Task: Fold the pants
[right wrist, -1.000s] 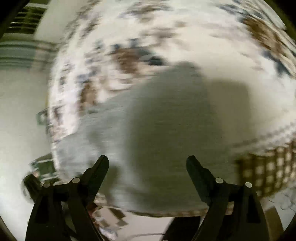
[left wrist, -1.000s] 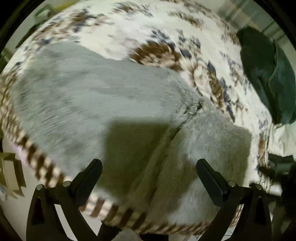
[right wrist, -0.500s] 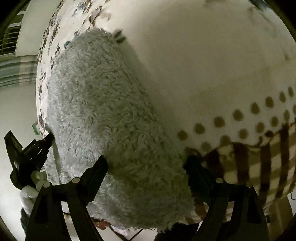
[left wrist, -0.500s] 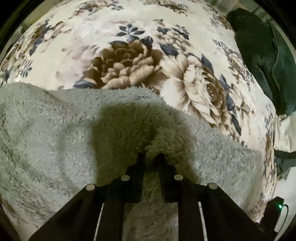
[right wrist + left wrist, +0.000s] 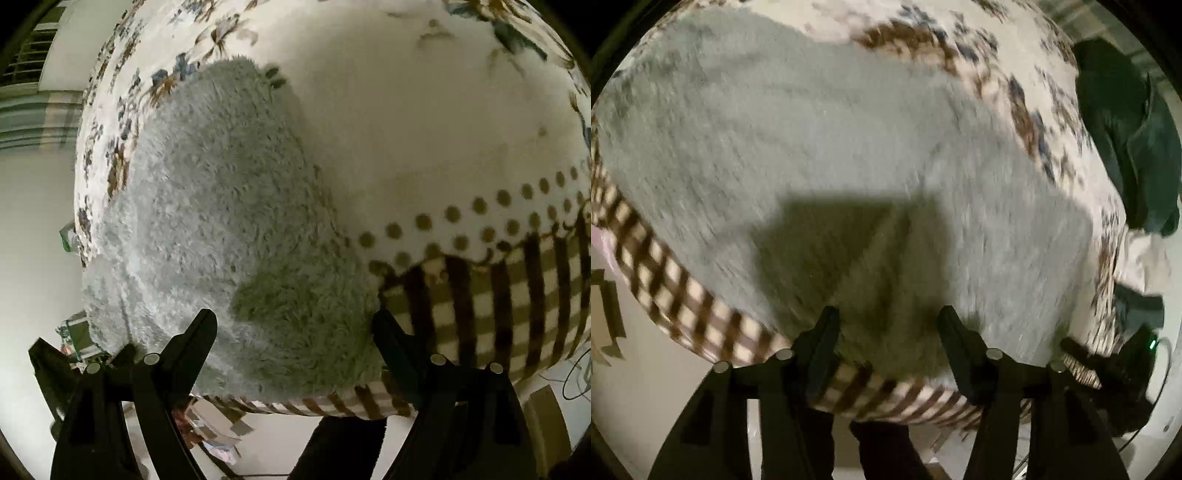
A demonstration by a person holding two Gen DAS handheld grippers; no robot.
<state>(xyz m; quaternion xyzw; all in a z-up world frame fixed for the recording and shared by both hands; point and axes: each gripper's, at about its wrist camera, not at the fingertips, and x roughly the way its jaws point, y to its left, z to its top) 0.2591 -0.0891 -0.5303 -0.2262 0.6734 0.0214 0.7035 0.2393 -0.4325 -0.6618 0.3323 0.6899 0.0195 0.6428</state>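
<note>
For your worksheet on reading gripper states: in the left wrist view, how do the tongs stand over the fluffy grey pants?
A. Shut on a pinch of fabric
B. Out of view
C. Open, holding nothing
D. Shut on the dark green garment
C: the left tongs stand spread apart over the fluffy grey pants, with nothing between them.

The fluffy grey pants (image 5: 820, 155) lie flat across the middle and left of the frame.
</note>
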